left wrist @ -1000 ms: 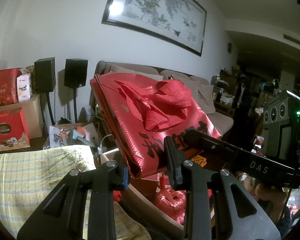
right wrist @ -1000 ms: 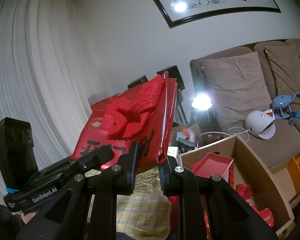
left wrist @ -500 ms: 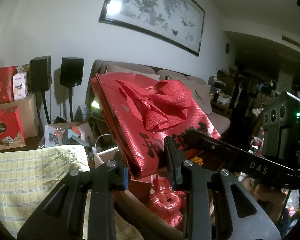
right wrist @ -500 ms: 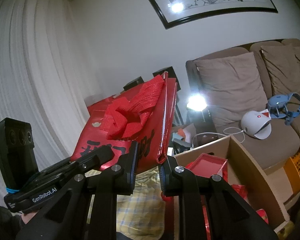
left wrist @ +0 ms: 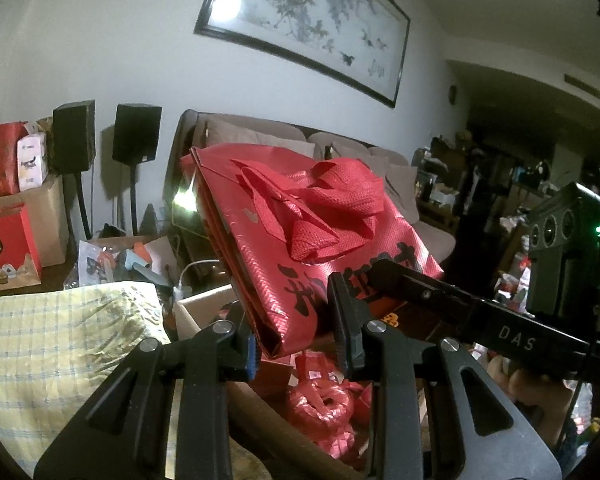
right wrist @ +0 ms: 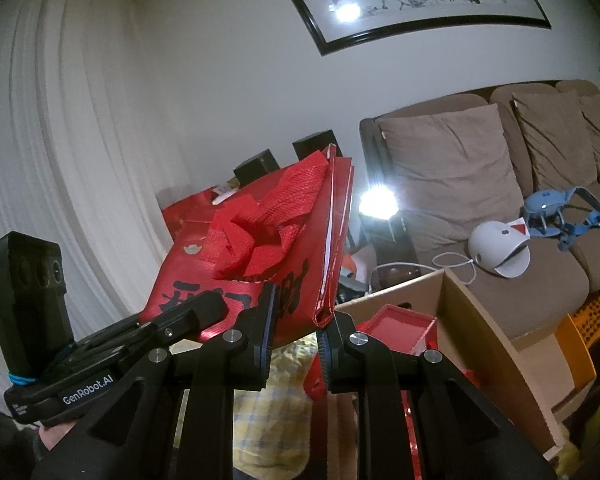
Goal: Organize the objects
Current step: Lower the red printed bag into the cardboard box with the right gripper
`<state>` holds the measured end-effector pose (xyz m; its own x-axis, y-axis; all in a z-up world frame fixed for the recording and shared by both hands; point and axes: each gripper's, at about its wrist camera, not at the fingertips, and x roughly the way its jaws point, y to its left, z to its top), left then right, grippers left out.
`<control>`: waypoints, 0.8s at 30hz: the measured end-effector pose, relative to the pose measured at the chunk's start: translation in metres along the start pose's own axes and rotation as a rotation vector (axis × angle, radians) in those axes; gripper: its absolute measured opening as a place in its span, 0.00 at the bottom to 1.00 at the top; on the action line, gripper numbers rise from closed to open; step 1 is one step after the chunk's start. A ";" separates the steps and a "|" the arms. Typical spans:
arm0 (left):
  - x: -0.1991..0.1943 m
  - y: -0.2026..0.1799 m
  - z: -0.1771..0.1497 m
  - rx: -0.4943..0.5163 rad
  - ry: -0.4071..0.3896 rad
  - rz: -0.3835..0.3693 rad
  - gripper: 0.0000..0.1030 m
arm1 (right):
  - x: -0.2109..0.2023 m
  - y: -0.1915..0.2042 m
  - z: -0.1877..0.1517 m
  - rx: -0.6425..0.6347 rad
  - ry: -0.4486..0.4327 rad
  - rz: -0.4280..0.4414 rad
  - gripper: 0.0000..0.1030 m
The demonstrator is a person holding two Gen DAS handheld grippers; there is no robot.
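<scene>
A folded red woven bag (left wrist: 300,240) with black characters and bunched red handles is held in the air between both grippers. My left gripper (left wrist: 294,334) is shut on one bottom corner of it. My right gripper (right wrist: 298,324) is shut on the other bottom corner of the bag (right wrist: 268,256). Each gripper shows in the other's view: the right one (left wrist: 480,316) to the right, the left one (right wrist: 140,332) to the left. Below the bag stands an open cardboard box (right wrist: 484,344) with red packets (left wrist: 324,404) and a red box (right wrist: 400,328) inside.
A yellow checked cloth (left wrist: 60,344) lies at lower left. A brown sofa (right wrist: 500,200) holds a white device (right wrist: 500,248) and a blue object (right wrist: 556,212). Two black speakers (left wrist: 136,132), red gift boxes (left wrist: 4,240) and clutter stand by the wall. An orange crate (right wrist: 584,332) sits at right.
Both grippers and the bag have shifted slightly; the scene behind has slid a little left in the left view. The hold on the bag is unchanged.
</scene>
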<state>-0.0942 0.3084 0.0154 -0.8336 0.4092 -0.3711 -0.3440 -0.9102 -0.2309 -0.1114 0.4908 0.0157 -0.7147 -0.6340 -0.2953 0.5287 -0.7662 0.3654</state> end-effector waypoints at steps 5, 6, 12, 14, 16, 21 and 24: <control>0.006 -0.001 -0.002 -0.008 0.011 -0.006 0.26 | 0.002 -0.006 -0.001 -0.001 0.011 -0.014 0.17; 0.007 -0.002 -0.003 -0.009 0.013 -0.007 0.26 | 0.002 -0.006 -0.001 -0.003 0.013 -0.016 0.17; 0.012 -0.003 -0.006 -0.021 0.026 -0.015 0.26 | 0.004 -0.010 -0.003 -0.011 0.027 -0.031 0.18; 0.015 -0.003 -0.008 -0.024 0.032 -0.017 0.26 | 0.004 -0.011 -0.003 -0.013 0.032 -0.038 0.17; 0.017 -0.002 -0.008 -0.029 0.036 -0.019 0.26 | 0.005 -0.012 -0.004 -0.014 0.036 -0.043 0.18; 0.021 -0.002 -0.010 -0.037 0.052 -0.023 0.26 | 0.009 -0.015 -0.005 -0.015 0.050 -0.054 0.18; 0.025 -0.002 -0.012 -0.046 0.064 -0.026 0.26 | 0.010 -0.017 -0.006 -0.016 0.061 -0.063 0.18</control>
<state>-0.1096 0.3209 -0.0043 -0.7950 0.4371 -0.4205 -0.3435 -0.8959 -0.2818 -0.1250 0.4970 0.0006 -0.7176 -0.5895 -0.3708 0.4914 -0.8059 0.3301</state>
